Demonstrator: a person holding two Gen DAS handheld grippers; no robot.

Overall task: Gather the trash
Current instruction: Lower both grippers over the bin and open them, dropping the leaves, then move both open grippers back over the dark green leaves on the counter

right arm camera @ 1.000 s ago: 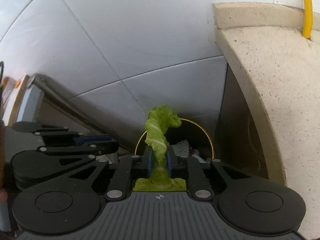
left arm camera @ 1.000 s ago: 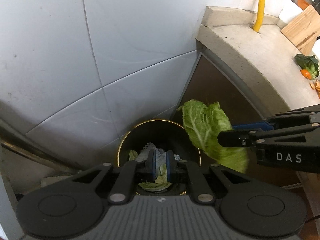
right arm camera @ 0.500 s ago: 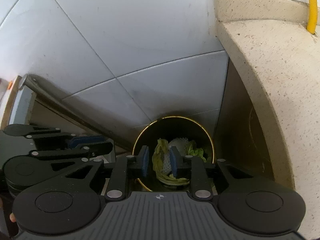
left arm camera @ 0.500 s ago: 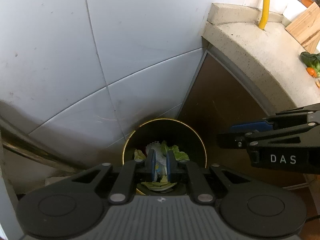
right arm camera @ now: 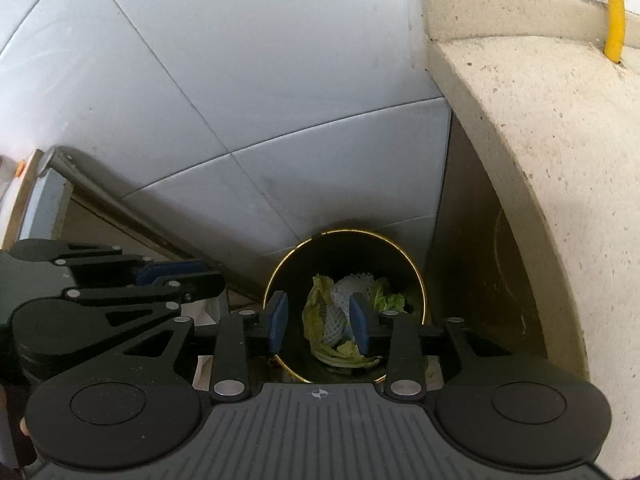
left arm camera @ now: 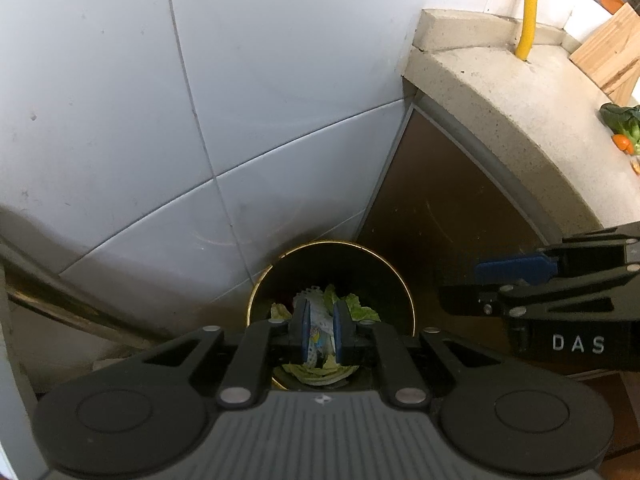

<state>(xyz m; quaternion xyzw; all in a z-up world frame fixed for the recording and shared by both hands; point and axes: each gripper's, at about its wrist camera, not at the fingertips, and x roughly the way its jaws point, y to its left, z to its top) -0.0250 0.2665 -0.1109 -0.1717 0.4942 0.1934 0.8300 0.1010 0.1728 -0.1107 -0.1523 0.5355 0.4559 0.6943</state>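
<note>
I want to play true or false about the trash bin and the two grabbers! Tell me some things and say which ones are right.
1. The trash bin has green cabbage leaves inside. True.
2. The right gripper is squeezing a leaf. False: its jaws have just been opening and nothing is between them; the leaves lie down in the bin.
3. The bin has a gold-coloured rim. True.
4. A white foam net lies in the bin among the leaves. True.
5. The left gripper is wide open. False: its jaws are nearly together and hold nothing.
6. The yellow pipe lies inside the bin. False: it stands up on the stone counter.
</note>
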